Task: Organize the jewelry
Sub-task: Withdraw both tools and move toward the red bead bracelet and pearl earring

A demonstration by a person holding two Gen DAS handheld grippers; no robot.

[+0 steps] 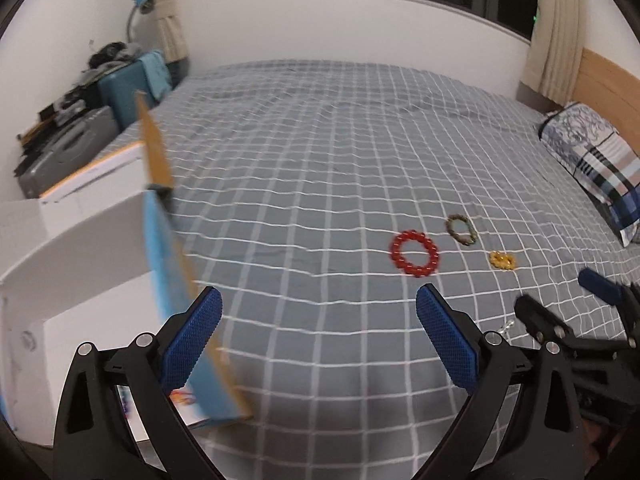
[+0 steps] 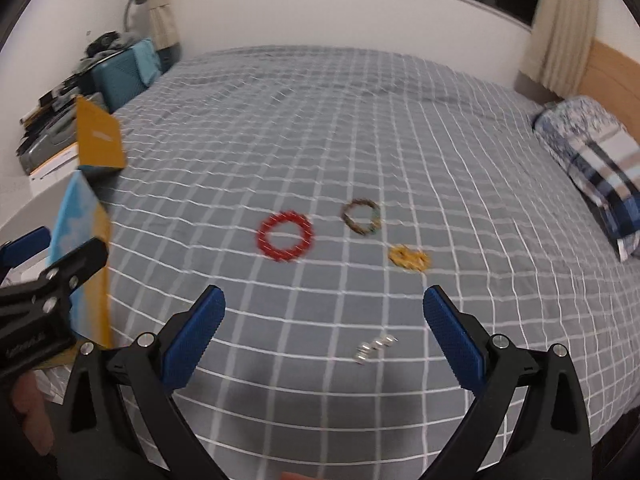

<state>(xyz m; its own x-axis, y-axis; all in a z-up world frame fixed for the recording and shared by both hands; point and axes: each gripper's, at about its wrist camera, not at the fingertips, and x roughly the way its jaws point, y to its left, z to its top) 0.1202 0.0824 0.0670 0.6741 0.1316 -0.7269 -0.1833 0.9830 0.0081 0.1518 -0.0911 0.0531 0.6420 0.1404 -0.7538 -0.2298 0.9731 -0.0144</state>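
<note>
A red bead bracelet (image 1: 414, 254) (image 2: 285, 236), a dark green-brown bracelet (image 1: 461, 230) (image 2: 361, 217) and a small yellow bead piece (image 1: 502, 260) (image 2: 409, 257) lie on the grey checked bedspread (image 1: 320, 152) (image 2: 320, 128). A small silver piece (image 2: 374, 347) lies near the front, seen faintly in the left wrist view (image 1: 507, 326). An open blue and tan box (image 1: 176, 280) (image 2: 86, 248) stands at the left bed edge, flap up. My left gripper (image 1: 318, 336) is open and empty beside the box. My right gripper (image 2: 324, 334) is open and empty above the silver piece.
A patterned pillow (image 1: 596, 164) (image 2: 592, 168) lies at the right by the wooden headboard (image 2: 616, 76). A white table (image 1: 60, 248) stands left of the bed. Suitcases and clutter (image 1: 92, 120) (image 2: 100, 76) fill the far left corner. Curtains (image 2: 568, 20) hang at the back wall.
</note>
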